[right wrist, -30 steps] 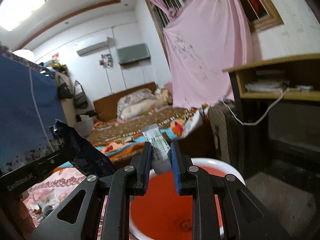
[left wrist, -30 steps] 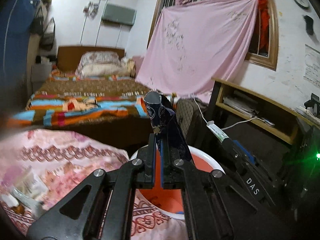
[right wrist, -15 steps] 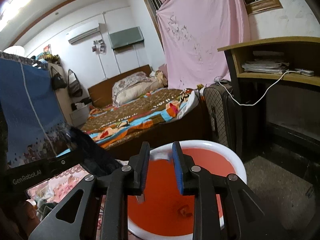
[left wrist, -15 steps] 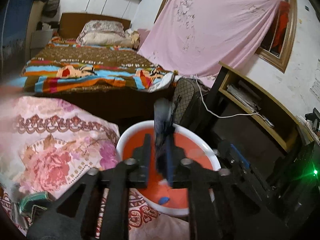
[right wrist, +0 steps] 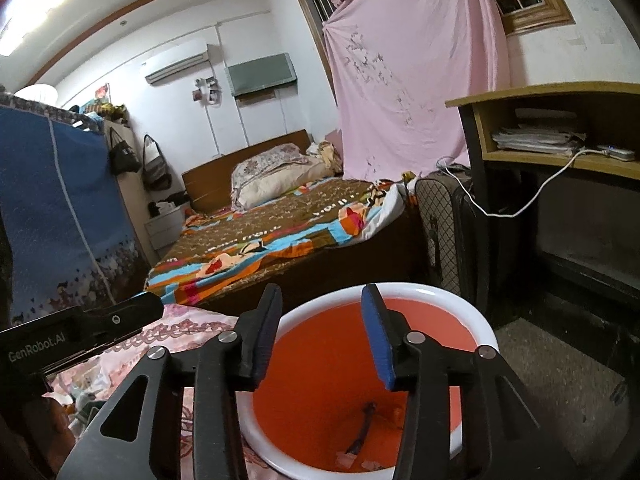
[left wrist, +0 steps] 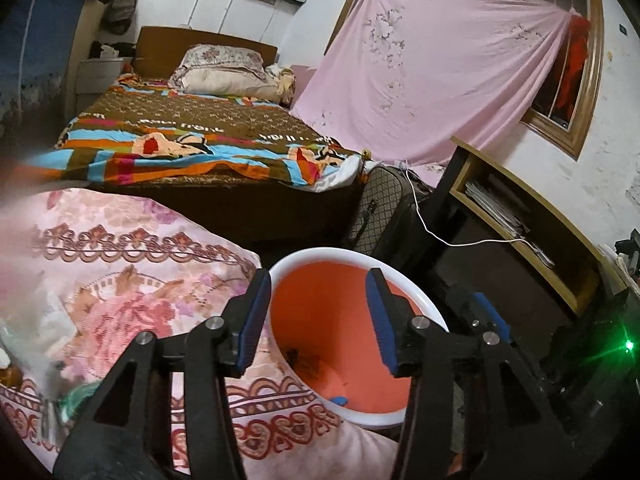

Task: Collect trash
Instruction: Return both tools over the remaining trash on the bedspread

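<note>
Our left gripper and right gripper poised over orange bin, jaws just been opening, now partly apart, nothing between. Trash pieces lie on bin floor below jaws. Floral cloth touching bin rim left of jaws; more litter likely there. Open floor right.

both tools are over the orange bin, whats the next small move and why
Probably swing the left tool back to the floral cloth, where litter seems to remain. Both tools' jaws have just been opening and are empty; right tool too; scraps lie inside the bin.
</note>
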